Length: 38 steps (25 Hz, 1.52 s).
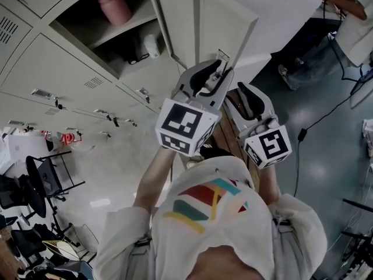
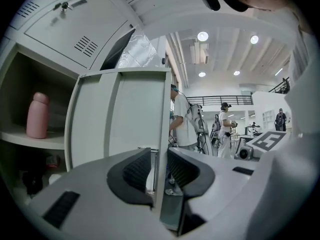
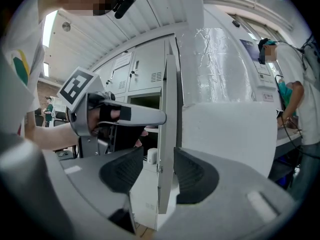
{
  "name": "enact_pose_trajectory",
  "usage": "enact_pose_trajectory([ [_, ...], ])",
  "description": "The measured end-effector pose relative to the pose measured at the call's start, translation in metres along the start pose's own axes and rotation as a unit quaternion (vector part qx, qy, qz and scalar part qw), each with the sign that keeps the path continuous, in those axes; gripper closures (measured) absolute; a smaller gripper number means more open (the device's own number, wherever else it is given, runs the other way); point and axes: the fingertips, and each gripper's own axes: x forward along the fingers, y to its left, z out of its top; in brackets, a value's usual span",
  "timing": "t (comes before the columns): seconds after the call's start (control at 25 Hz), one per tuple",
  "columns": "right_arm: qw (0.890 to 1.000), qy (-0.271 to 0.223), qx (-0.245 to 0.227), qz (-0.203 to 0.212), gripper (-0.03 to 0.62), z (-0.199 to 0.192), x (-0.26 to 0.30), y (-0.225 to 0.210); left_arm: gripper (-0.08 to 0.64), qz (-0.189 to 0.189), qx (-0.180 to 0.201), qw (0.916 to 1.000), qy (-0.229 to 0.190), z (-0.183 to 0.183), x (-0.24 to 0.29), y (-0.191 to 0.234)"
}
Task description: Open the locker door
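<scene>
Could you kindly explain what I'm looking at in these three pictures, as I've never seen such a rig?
A person holds a two-jaw gripper in each hand; there is no robot arm. The head view looks down from a camera on the person's head; the other two cameras ride on the left gripper and right gripper, looking along their jaws. The locker door stands open, and its edge sits between both pairs of jaws, which are apart, not clamped. Inside, a pink bottle stands on a shelf.
</scene>
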Motion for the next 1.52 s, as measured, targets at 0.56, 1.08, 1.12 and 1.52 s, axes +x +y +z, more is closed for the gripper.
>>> enact_pose_trajectory([
  [0.56,0.997,-0.022,-0.041,0.061,0.408,0.030,0.031,0.037,0.469,0.097,-0.003,0.9946,-0.036,0.016,-0.053,0.049],
  [1.08,0.974,-0.067,-0.075,0.205,0.489,0.069,0.103,0.135,0.532,0.332,-0.001,0.9383,-0.095,0.025,-0.200,0.122],
  [1.12,0.971,-0.071,-0.078,0.214,0.513,0.073,0.109,0.146,0.532,0.357,-0.005,0.9286,-0.102,0.026,-0.217,0.127],
  [1.52,0.933,-0.100,-0.074,0.336,0.588,0.095,0.134,0.265,0.532,0.570,-0.003,0.8146,-0.104,0.006,-0.355,0.134],
])
